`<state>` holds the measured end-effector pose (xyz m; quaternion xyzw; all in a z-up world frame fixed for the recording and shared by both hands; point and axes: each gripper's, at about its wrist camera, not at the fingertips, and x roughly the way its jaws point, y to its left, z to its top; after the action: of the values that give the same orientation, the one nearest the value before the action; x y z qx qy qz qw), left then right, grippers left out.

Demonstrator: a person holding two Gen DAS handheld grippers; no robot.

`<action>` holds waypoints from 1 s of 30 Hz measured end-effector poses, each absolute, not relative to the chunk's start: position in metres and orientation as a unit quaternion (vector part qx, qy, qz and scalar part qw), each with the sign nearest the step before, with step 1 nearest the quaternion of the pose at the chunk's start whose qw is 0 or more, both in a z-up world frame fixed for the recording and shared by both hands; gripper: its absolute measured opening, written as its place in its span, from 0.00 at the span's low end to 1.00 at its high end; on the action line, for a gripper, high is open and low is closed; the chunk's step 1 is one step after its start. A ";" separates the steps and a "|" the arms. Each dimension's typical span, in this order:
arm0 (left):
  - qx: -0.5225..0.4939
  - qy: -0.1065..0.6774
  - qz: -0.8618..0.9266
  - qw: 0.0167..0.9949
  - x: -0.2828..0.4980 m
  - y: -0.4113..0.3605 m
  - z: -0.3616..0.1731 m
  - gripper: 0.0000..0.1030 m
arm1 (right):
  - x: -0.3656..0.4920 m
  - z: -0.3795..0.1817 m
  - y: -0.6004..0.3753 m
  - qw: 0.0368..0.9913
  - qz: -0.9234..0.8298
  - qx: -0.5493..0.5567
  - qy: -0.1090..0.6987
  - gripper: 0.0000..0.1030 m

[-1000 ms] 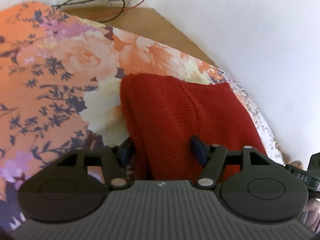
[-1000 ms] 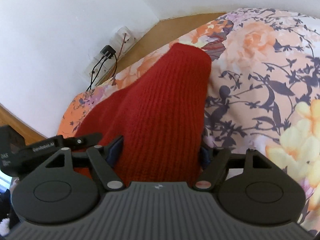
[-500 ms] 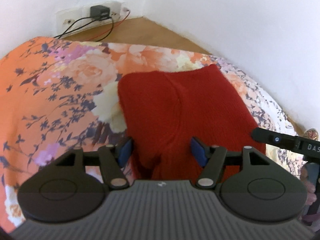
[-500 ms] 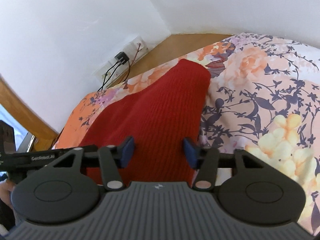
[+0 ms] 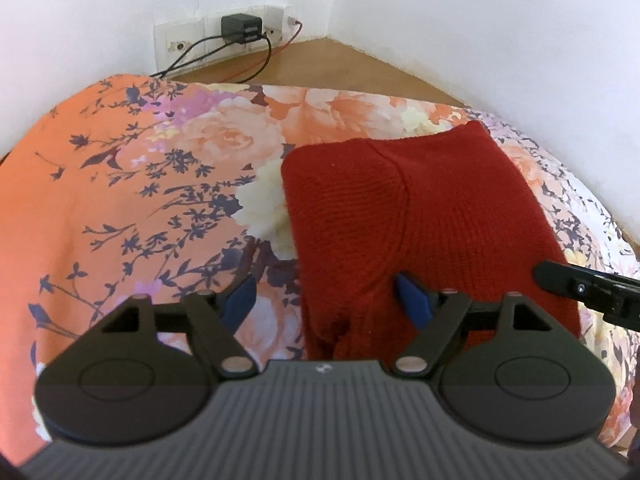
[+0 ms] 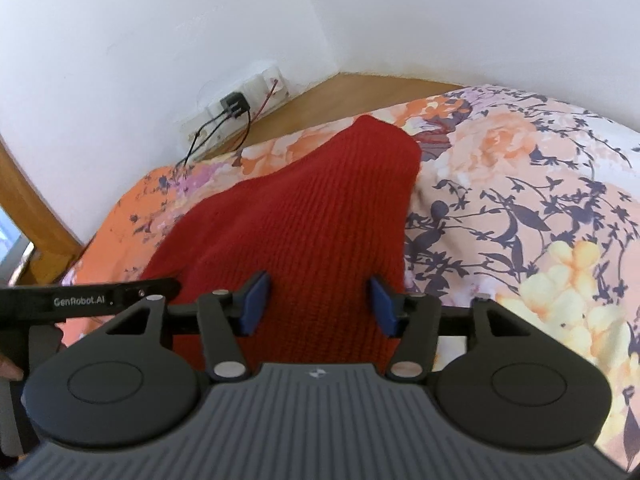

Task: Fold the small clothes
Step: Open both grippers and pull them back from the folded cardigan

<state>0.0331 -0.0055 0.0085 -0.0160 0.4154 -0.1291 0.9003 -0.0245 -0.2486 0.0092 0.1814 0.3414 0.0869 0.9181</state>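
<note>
Lying on the floral bedspread [image 5: 132, 200] near the corner of the room is a red knitted garment [image 5: 420, 216], folded over itself with a raised seam down its middle. Both grippers hang above its near edge with nothing between their blue pads. The left gripper [image 5: 326, 300] has its fingers spread wide, one over the bedspread and one over the knit. The right gripper [image 6: 316, 304] is also parted, straddling the red fabric. A black charger [image 5: 241, 28] sits plugged into the wall outlet [image 5: 176, 38], cables trailing down.
</note>
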 end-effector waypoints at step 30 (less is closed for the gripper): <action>0.028 0.454 -0.058 0.889 -0.039 -0.041 -0.004 0.78 | -0.090 -0.009 -0.219 0.913 0.058 0.129 0.382 1.00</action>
<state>-0.0385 -0.0410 -0.0044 0.0275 0.4542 -0.0585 0.8886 -0.0897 -0.2186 -0.0089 0.1295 0.3818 0.0577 0.9133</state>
